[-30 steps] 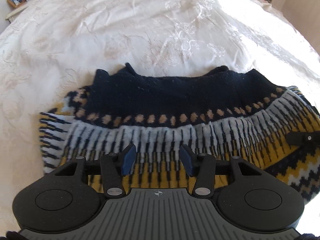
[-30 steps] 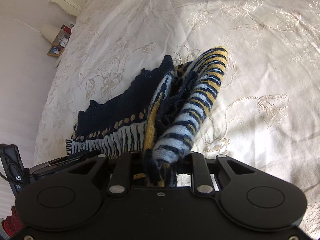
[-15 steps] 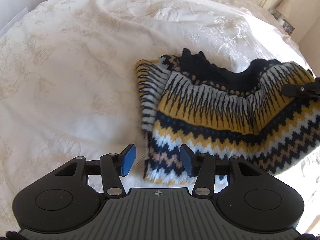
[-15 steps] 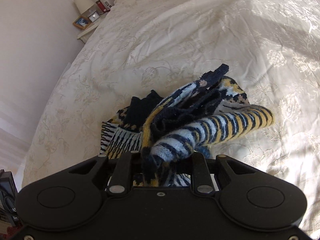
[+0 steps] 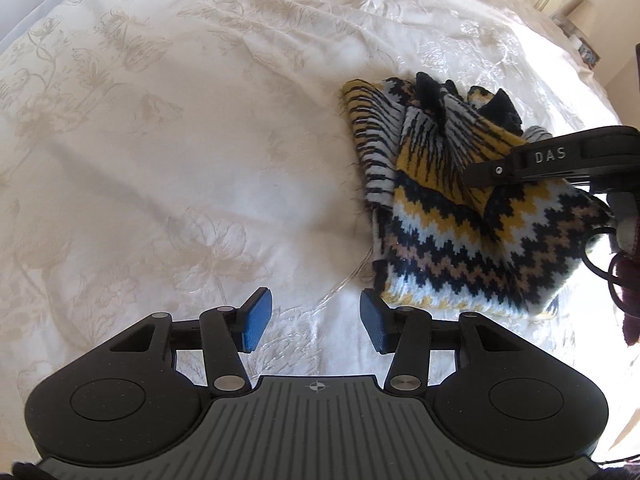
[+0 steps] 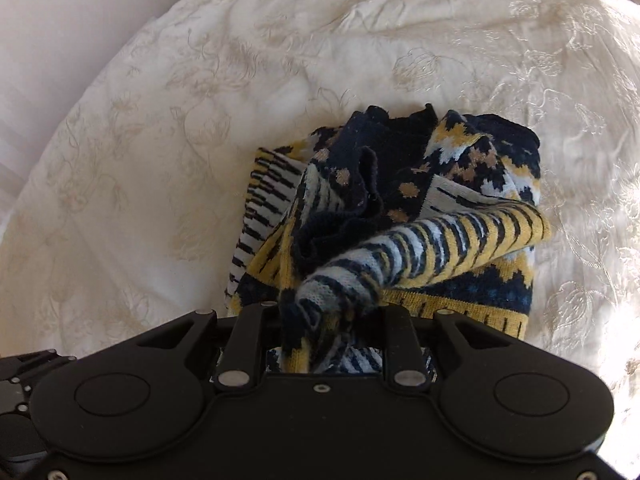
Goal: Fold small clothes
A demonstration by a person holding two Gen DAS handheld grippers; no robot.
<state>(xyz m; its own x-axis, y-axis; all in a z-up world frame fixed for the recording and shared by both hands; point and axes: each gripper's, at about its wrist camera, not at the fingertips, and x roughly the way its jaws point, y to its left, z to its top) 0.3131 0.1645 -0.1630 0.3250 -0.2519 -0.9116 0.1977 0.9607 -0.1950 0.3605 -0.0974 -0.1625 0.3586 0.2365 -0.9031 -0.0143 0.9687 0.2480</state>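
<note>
Bunched sweater (image 6: 400, 216) hides the right gripper's (image 6: 330, 320) fingertips; the bedspread (image 5: 160, 160) runs off every edge of both views.

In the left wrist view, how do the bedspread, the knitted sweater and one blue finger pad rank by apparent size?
1. bedspread
2. knitted sweater
3. blue finger pad, smallest, although nearest the camera

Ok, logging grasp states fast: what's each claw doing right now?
Left claw: open, holding nothing.
Right claw: closed on a bunched fold of the knitted sweater.
</note>
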